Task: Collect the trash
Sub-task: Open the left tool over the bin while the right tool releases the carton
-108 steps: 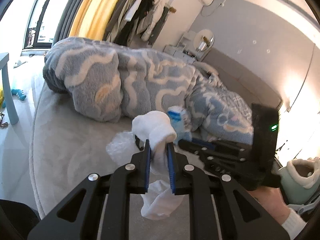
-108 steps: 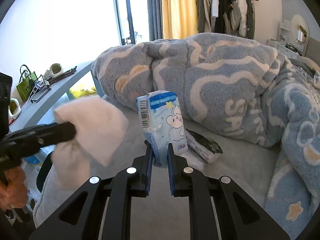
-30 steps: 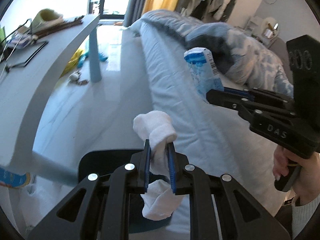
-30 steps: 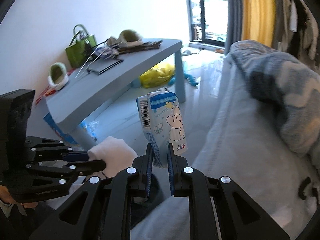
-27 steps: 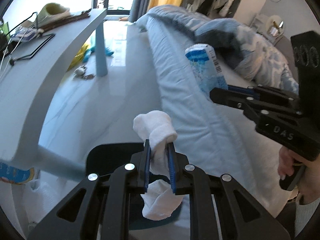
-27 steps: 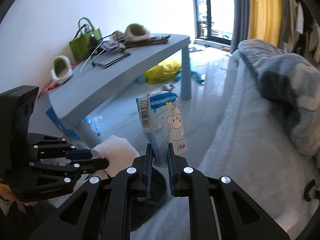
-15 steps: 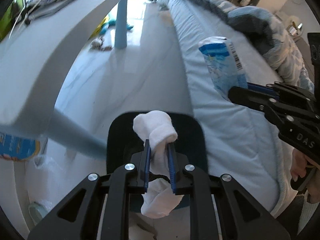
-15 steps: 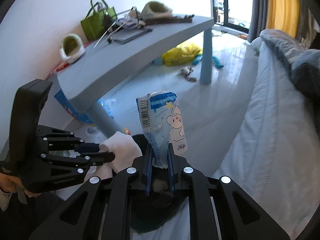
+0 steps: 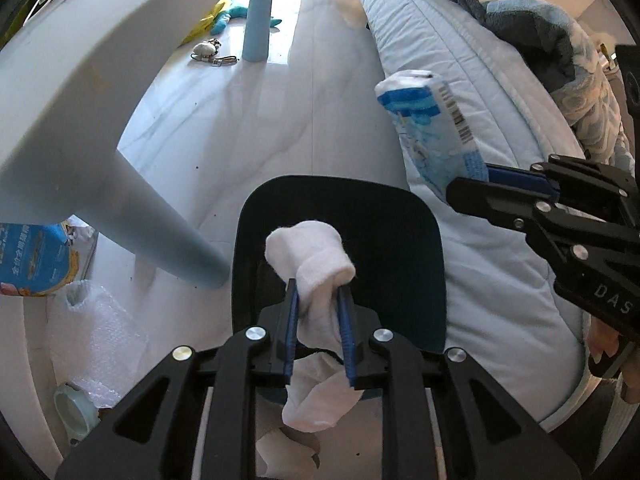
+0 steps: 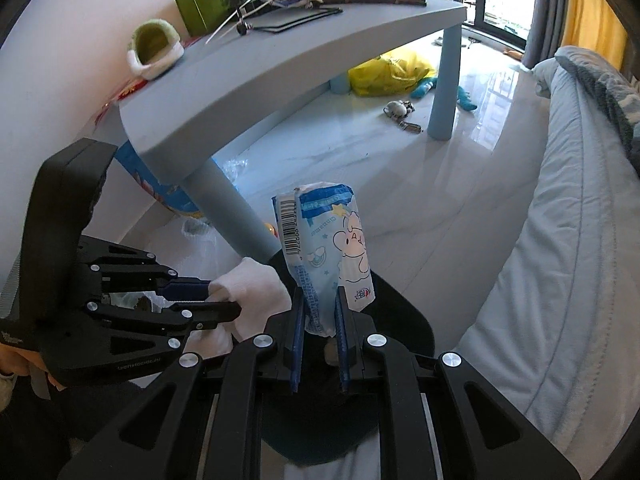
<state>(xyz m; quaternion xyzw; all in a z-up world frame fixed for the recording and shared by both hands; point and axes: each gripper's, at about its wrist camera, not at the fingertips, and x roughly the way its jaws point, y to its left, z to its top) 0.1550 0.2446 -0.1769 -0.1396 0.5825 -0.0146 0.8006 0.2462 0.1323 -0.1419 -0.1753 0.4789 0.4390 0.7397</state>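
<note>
Loosening, the left gripper (image 9: 318, 300) has its jaws opening around a crumpled white tissue (image 9: 310, 264), the pads touching it, directly above the dark bin (image 9: 400, 240). Just right of it, also over the bin, the right gripper (image 10: 319, 312) is clamped tight on a blue-and-white tissue packet (image 10: 326, 240). Left of the bin stands a grey-blue table (image 10: 280, 60); right of it lies a bed (image 10: 580, 240).

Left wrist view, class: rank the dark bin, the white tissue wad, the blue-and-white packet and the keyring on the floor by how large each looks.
1. Dark bin
2. White tissue wad and blue-and-white packet: too alike to rank, and the wad sits nearest the camera
3. Keyring
</note>
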